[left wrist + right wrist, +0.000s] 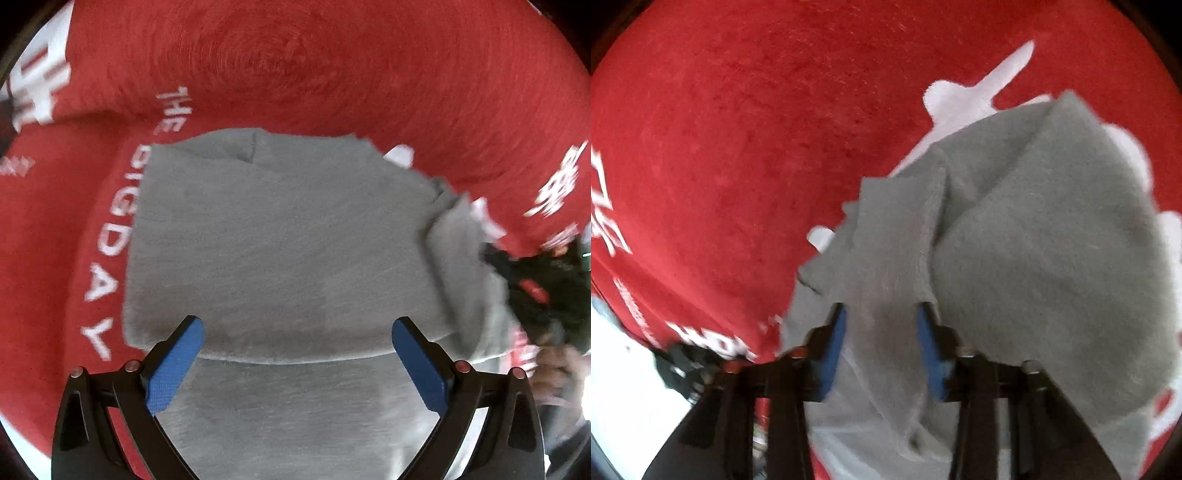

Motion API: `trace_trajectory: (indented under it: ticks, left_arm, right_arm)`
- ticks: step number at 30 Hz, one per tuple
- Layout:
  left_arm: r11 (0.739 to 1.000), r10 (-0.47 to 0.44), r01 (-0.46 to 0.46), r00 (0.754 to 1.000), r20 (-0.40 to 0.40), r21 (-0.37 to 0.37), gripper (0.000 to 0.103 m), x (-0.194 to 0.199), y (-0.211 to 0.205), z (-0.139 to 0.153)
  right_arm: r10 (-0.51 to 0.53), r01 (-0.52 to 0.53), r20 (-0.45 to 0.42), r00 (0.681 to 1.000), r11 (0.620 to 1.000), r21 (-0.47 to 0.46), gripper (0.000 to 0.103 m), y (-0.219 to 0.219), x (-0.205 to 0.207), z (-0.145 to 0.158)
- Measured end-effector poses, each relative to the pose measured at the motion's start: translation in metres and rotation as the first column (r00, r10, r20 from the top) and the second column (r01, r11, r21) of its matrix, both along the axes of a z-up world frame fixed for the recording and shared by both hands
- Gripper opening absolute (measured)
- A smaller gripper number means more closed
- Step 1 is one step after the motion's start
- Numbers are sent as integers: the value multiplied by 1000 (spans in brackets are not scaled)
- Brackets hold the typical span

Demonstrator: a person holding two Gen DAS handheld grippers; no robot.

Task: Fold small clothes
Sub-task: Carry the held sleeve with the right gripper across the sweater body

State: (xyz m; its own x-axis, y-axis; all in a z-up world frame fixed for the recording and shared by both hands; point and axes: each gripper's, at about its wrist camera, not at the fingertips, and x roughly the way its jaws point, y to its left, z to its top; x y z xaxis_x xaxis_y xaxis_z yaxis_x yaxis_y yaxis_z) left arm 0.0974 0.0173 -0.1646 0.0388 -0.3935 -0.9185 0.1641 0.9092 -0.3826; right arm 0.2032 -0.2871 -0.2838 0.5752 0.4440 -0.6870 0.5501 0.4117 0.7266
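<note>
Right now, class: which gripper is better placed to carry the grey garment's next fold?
Right. The right gripper is shut on the grey garment; the left gripper is open above it.

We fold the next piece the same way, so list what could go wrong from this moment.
1. The right gripper pinches only a bunched fold of the grey fleece garment; it may slip out or drag the fold crooked.
2. The left gripper hangs open above the cloth, so nothing pins that side and the layers may shift.
3. The red printed cloth underneath could catch and wrinkle.
</note>
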Motion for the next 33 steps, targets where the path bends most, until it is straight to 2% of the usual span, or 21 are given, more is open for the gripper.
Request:
trace_trajectory:
  ticks: [2,3,5,6,8,9,10,12,13,14,15,16,19,21,22,23,24,26,28,30,33]
  left_arm:
    - [990,38,-45,998,-57,-136,102,6,12,-3]
    - [979,59,-75,994,-87,-190,102,10,19,-5]
    - [961,83,-111,989,-121,-251,102,15,29,-9]
    - [954,92,-127,986,-138,-270,102,17,33,-12]
    - [956,114,-151,981,-156,-251,102,19,38,-16]
    - [960,117,-152,981,-155,-237,102,19,38,-16]
    - [965,112,-143,983,-147,-220,102,18,37,-15]
    - [983,73,-89,992,-99,-162,102,15,28,-11]
    - [991,50,-59,996,-69,-123,102,14,23,-10]
    - [996,34,-38,998,-51,-85,102,13,18,-10]
    - [998,30,-32,999,-45,-56,102,13,16,-14]
    - [999,31,-32,999,-45,-35,102,13,15,-18]
    - [997,60,-62,997,-49,-40,102,15,15,-22]
    - [996,62,-65,997,-50,-55,102,15,16,-22]
    - [996,61,-64,997,-53,-64,102,15,17,-21]
    - [995,57,-62,997,-60,-81,102,16,19,-20]
    - [993,56,-62,996,-64,-99,102,15,24,-17]
    - [985,63,-75,995,-79,-155,102,16,32,-15]
    - [962,87,-116,988,-126,-249,102,18,45,-15]
    - [927,115,-174,975,-190,-331,102,20,54,-21]
    - [896,124,-210,964,-233,-391,102,22,59,-26]
  right_arm:
    - [60,-60,78,995,998,-3,2,14,15,10]
    - [129,-128,127,983,992,-23,2,29,26,20]
    - [243,-238,175,954,970,-49,2,55,38,32]
    - [321,-313,179,930,947,-72,2,76,45,36]
    - [418,-401,147,896,906,-135,2,105,48,38]
    - [438,-417,129,890,895,-159,2,111,46,39]
    - [437,-416,104,893,892,-180,2,114,41,39]
    - [355,-335,61,933,917,-217,3,98,26,38]
    - [284,-268,39,958,934,-236,15,82,16,36]
    - [217,-205,21,976,946,-252,41,65,7,34]
    - [129,-121,10,992,957,-264,54,44,-4,33]
    - [79,-75,3,997,961,-268,58,29,-11,31]
    - [14,-28,-66,998,975,-221,55,-3,-16,15]
    - [14,-26,-81,997,989,-148,51,-11,-11,-1]
    - [17,-29,-89,996,991,-131,39,-11,-8,-6]
    - [22,-32,-89,996,993,-112,19,-10,-2,-12]
    - [27,-35,-84,996,995,-95,5,-6,3,-14]
    - [38,-38,-6,999,997,-61,6,7,15,-8]
    - [130,-121,95,987,988,-92,6,26,29,11]
    - [280,-258,135,950,953,-159,6,63,45,26]
    - [445,-410,127,887,883,-231,6,106,53,31]
